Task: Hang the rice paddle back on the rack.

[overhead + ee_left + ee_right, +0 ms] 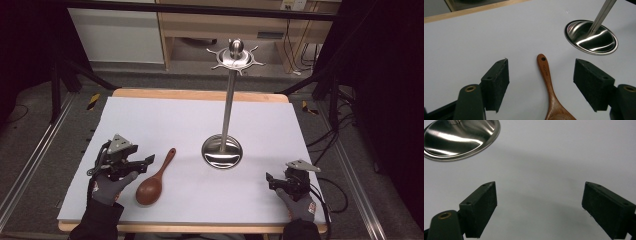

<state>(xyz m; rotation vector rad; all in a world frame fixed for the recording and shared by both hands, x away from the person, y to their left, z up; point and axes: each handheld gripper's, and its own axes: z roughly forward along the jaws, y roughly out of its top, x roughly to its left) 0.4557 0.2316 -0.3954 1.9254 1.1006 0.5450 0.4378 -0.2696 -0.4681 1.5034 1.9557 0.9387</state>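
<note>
Left claw [541, 82] spread wide over wooden spoon [549, 87] near surface [165, 115] front-left corner, apparently not touching. Right claw [539, 207] spread, front-right corner.

Wooden spoon [548, 87] looks smooth and glossy, the metal stand [223, 150] is mirror-shiny, and the white surface [150, 125] is matt.

From my left hand-held gripper [541, 85] view the wooden spoon [548, 85] bowl runs off the bottom edge, the steel stand [591, 37] pole cut at the top, handle lettering too small for me to read, my right hand-held gripper [539, 207] view clips the stand's base.
</note>
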